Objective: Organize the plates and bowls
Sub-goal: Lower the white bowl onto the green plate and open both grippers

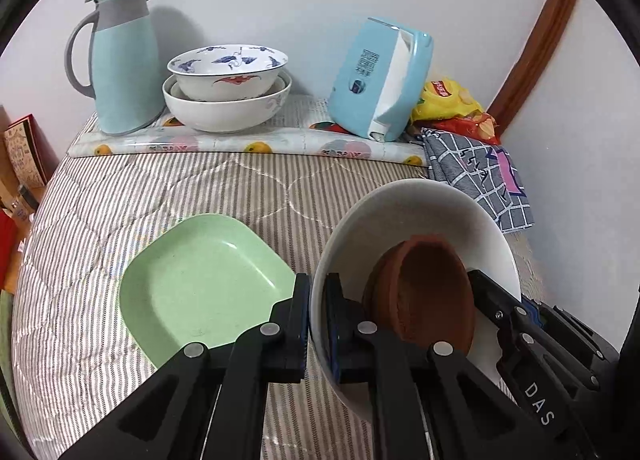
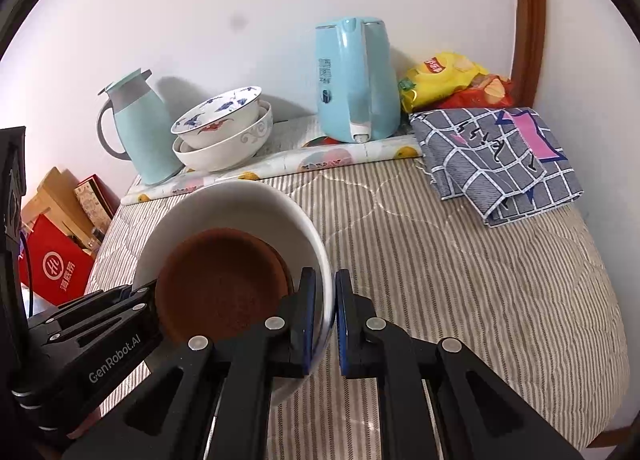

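Done: two bowls (image 1: 226, 87) nested, upper left.
Held: both grippers, left (image 1: 318, 324) and right (image 2: 325, 324), clamped white bowl (image 1: 420, 211) carrying brown dishes (image 1: 424, 292).
Left: green plate (image 1: 200, 280).

A striped quilted bed (image 2: 460, 268) bears a green plate (image 1: 200, 284), checked cloth (image 2: 496, 159) and fruit-print mat (image 1: 248, 139).

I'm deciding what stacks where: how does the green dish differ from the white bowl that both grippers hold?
The green dish is squarish and shallow; the white bowl is round and deep. The green dish lies empty on the striped cover, ungripped, while the white bowl holds brown dishes and is clamped at opposite rims by the left gripper and right gripper. Both are plain, without pattern.
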Demonstrator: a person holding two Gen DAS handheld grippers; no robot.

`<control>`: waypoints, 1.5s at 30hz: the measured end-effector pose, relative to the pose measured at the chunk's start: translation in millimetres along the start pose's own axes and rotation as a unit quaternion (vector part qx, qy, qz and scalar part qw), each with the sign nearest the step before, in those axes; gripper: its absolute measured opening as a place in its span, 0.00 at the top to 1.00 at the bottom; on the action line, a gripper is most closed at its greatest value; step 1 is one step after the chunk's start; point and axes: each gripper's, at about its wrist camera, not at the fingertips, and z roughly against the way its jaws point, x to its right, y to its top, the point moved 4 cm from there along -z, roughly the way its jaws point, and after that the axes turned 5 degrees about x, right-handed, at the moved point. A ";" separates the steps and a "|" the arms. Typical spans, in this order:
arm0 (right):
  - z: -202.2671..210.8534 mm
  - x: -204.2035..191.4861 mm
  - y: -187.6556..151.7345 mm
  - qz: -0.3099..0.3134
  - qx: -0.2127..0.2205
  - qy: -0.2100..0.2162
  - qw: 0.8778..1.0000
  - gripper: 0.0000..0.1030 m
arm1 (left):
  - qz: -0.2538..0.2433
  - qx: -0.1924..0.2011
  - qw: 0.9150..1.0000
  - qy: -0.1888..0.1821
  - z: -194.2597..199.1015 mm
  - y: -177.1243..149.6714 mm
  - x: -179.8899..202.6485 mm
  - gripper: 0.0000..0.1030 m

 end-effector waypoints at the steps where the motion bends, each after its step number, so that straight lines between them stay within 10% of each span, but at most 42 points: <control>1: -0.9 -2.1 0.2 0.001 0.000 0.001 1.000 0.91 | 0.001 0.000 1.000 0.001 0.0 0.5 -2.6 0.92; 45: -40.8 -71.0 7.6 0.039 -0.018 0.036 0.998 0.91 | 0.044 0.003 0.998 0.034 -4.6 14.4 -76.9 0.92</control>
